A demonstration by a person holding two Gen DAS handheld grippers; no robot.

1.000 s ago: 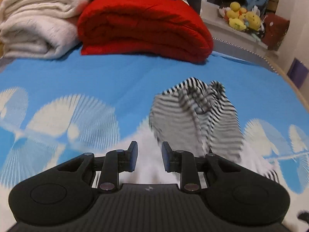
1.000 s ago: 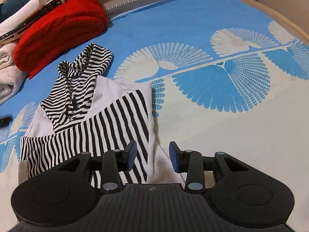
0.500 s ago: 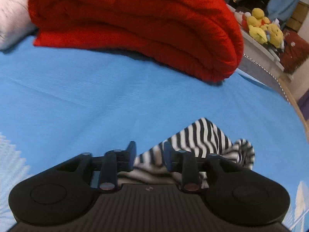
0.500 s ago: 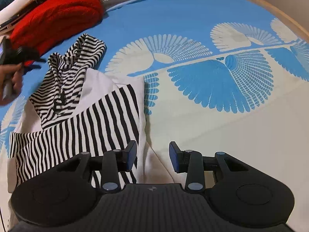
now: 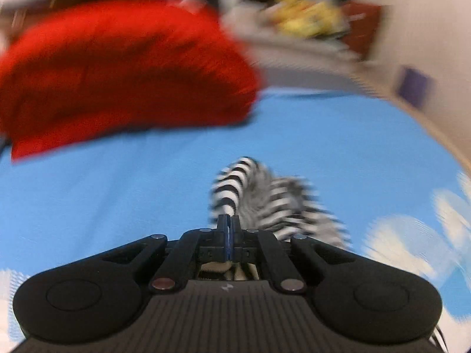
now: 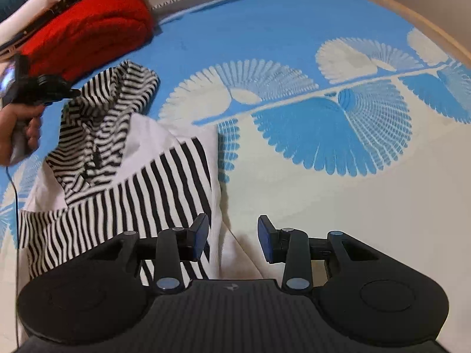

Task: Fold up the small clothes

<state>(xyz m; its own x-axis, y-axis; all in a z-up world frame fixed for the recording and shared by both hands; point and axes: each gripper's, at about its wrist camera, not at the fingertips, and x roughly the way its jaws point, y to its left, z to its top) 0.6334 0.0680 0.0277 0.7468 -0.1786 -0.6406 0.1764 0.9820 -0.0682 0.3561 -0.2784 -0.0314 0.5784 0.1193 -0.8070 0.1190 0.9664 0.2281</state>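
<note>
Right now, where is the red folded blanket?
In the right wrist view the red folded blanket lies at the upper left on the blue bedspread, just behind the striped garment; in the left wrist view it fills the upper left.

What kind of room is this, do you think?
Probably a bedroom: clothes lie on a blue patterned bedspread, folded blankets such as the red one are stacked at its edge, and yellow plush toys sit beyond.

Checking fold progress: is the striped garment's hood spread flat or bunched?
Bunched: the striped hood is crumpled and lifted, pinched by the left gripper.
</note>
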